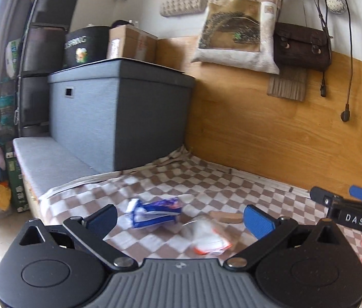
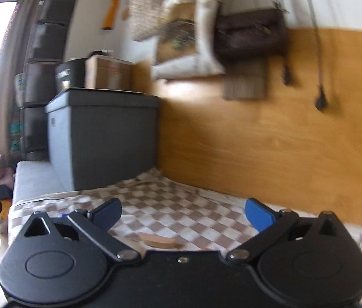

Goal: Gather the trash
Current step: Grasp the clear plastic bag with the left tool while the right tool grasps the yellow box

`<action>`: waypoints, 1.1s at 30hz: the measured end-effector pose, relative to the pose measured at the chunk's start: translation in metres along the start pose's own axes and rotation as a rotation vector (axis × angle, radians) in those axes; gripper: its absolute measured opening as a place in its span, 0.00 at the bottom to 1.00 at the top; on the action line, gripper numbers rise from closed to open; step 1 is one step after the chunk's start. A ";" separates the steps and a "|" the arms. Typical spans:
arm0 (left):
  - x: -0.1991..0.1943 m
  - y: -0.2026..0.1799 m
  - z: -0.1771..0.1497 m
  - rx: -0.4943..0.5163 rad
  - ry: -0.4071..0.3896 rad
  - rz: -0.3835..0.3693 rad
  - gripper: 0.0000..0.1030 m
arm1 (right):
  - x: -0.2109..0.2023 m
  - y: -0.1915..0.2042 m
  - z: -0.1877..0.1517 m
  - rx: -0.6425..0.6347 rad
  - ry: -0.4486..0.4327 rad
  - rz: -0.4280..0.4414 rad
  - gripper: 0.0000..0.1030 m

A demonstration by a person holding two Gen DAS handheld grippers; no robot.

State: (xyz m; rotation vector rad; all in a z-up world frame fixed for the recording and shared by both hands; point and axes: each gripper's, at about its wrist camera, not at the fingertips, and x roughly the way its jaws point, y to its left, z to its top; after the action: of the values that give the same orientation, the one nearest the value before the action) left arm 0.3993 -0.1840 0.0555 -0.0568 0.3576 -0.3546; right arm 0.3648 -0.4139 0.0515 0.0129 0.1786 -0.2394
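Observation:
On the brown-and-white checked cloth (image 1: 181,179) lie a crumpled blue-and-white wrapper (image 1: 155,211) and a clear wrapper with white and orange inside (image 1: 209,240). My left gripper (image 1: 181,220) hangs open above them, its blue pads wide apart and nothing held. A small flat tan wooden piece (image 1: 225,217) lies just past the clear wrapper. In the right wrist view that tan piece (image 2: 159,241) sits low between the open fingers of my right gripper (image 2: 183,214), which holds nothing. The right gripper (image 1: 347,205) also shows at the right edge of the left wrist view.
A grey storage box (image 1: 119,113) with a black bag and a cardboard box on top stands at the back left on a grey cushion (image 1: 45,164). A wooden wall panel (image 1: 270,128) runs behind the cloth, with bags and cables hanging above.

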 end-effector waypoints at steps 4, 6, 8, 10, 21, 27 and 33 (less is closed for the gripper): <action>0.018 -0.019 0.003 -0.019 -0.005 -0.027 1.00 | 0.007 -0.025 -0.008 0.046 0.013 -0.041 1.00; 0.029 -0.023 0.002 -0.052 -0.001 -0.060 1.00 | 0.010 -0.034 -0.012 0.064 0.016 -0.050 1.00; 0.044 -0.023 -0.002 -0.109 0.037 -0.103 1.00 | 0.014 -0.039 -0.016 0.062 0.022 -0.053 1.00; 0.059 -0.021 -0.009 -0.204 0.076 -0.138 1.00 | 0.020 -0.042 -0.024 0.048 0.036 -0.046 1.00; 0.144 -0.004 -0.058 -0.629 0.231 -0.319 0.99 | 0.059 -0.034 -0.061 -0.040 0.151 0.006 1.00; 0.174 0.001 -0.070 -0.762 0.202 -0.338 0.94 | 0.073 -0.034 -0.072 -0.034 0.181 0.058 1.00; 0.202 0.006 -0.083 -0.889 0.168 -0.326 0.91 | 0.082 -0.024 -0.083 -0.081 0.215 0.068 0.94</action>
State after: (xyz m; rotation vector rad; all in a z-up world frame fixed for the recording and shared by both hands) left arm 0.5487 -0.2487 -0.0900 -0.9688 0.6549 -0.5011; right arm 0.4230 -0.4534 -0.0445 -0.0359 0.4012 -0.1627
